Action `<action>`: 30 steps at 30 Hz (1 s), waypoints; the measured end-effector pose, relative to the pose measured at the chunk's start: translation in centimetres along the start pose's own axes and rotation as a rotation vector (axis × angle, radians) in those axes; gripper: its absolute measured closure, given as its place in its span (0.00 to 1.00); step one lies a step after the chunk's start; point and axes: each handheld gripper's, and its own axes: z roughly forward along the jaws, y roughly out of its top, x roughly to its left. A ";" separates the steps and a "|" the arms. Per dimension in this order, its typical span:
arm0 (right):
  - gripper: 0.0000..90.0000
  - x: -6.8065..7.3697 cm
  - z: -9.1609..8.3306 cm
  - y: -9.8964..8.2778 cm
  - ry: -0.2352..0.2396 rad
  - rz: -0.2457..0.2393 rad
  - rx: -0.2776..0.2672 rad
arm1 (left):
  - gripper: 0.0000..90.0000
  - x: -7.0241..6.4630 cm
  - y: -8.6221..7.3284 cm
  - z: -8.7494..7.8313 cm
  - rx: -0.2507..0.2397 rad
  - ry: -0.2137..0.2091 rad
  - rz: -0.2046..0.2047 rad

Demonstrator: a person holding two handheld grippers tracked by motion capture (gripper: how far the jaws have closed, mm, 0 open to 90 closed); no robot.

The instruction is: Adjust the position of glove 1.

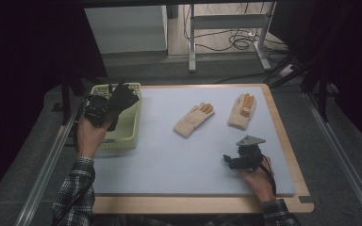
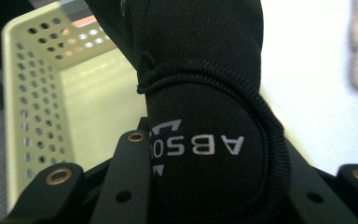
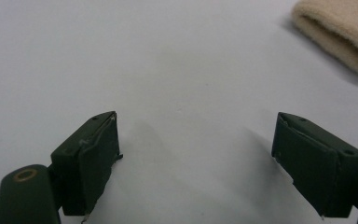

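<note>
My left gripper (image 1: 111, 106) is shut on a black glove (image 1: 122, 97) and holds it over the pale green basket (image 1: 122, 136) at the mat's left edge. In the left gripper view the black glove (image 2: 205, 93), with white lettering on its cuff, is pinched between the jaws above the basket (image 2: 37, 93). Two cream gloves with orange fingertips lie on the mat: one (image 1: 194, 119) near the middle, one (image 1: 242, 111) to its right. My right gripper (image 1: 231, 161) rests low over the mat near the front right, open and empty (image 3: 196, 158). A cream cuff (image 3: 340, 32) lies beyond it.
A light blue mat (image 1: 169, 155) covers the wooden table (image 1: 202, 205). Metal rails (image 1: 47, 165) run along both sides. A table frame and cables (image 1: 235, 42) stand on the floor beyond the far edge. The basket's perforated walls rise around the hanging glove.
</note>
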 end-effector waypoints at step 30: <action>0.16 0.0 0.0 0.0 0.003 0.004 0.000 | 0.75 6.0 -2.0 6.6 0.155 0.121 -0.108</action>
